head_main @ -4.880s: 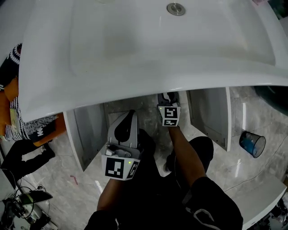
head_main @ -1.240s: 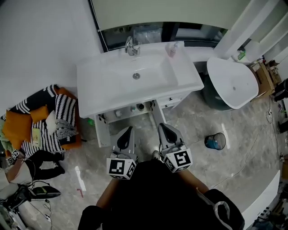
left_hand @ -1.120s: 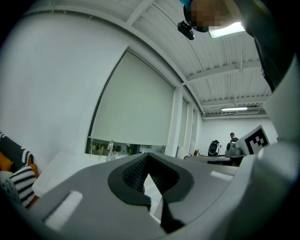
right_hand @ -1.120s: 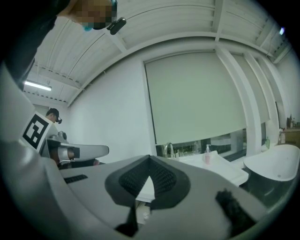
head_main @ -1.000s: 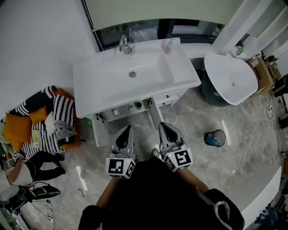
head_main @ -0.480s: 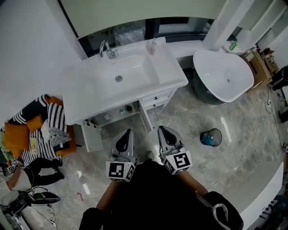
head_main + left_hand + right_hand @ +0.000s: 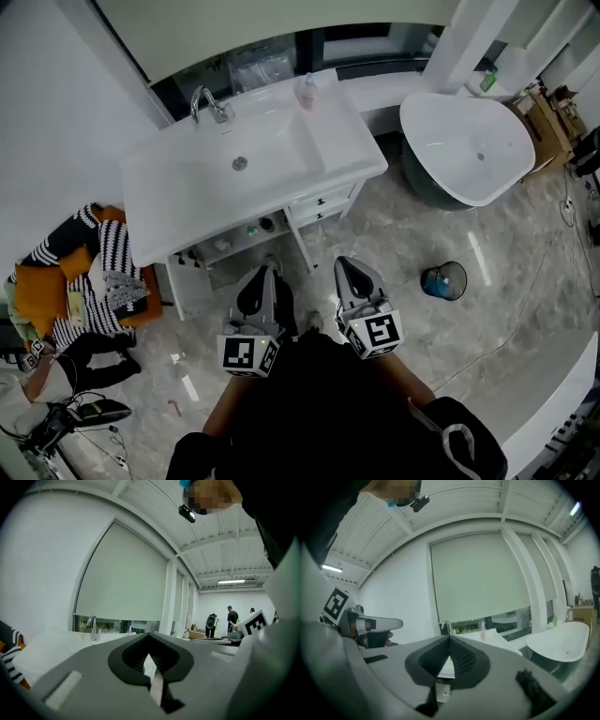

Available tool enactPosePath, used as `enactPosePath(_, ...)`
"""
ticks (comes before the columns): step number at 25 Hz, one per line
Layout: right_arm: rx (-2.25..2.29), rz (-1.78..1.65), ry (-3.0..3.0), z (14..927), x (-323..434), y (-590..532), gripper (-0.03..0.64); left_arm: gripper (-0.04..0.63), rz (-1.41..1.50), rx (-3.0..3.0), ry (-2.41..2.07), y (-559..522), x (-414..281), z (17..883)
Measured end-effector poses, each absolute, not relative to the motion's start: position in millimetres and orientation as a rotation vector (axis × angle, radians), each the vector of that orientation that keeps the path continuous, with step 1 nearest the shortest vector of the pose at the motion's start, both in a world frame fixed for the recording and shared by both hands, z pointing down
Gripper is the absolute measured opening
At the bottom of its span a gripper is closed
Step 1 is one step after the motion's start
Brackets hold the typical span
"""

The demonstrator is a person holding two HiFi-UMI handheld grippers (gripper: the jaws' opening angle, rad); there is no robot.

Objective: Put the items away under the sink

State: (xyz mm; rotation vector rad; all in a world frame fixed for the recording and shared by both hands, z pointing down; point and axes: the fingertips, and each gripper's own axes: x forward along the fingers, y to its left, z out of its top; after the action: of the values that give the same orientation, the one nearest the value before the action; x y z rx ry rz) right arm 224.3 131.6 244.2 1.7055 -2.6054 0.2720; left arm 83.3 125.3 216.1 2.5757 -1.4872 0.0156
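Sink [image 7: 169,192] farther off; left tongs [image 7: 265,273], right tongs [image 7: 346,265] shut.

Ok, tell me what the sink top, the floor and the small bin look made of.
Sink top: glossy white ceramic or resin, smooth one-piece basin. Floor: polished grey veined stone or tile, with light reflections. Small bin: probably blue see-through plastic.

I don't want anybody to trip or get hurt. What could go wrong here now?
The cabinet doors under the sink stand open and stick out, so a leg could bump one when the person steps closer. The blue bin stands on the open floor to the right, and a careless step might knock it over.
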Motion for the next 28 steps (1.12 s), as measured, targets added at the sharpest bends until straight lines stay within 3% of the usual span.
enactPosePath(28,1.927,0.214,-2.383,245.5,221.5,-165.0,0.015,0.006,-0.097,2.608,-1.243,-175.1,78.9,195.5)
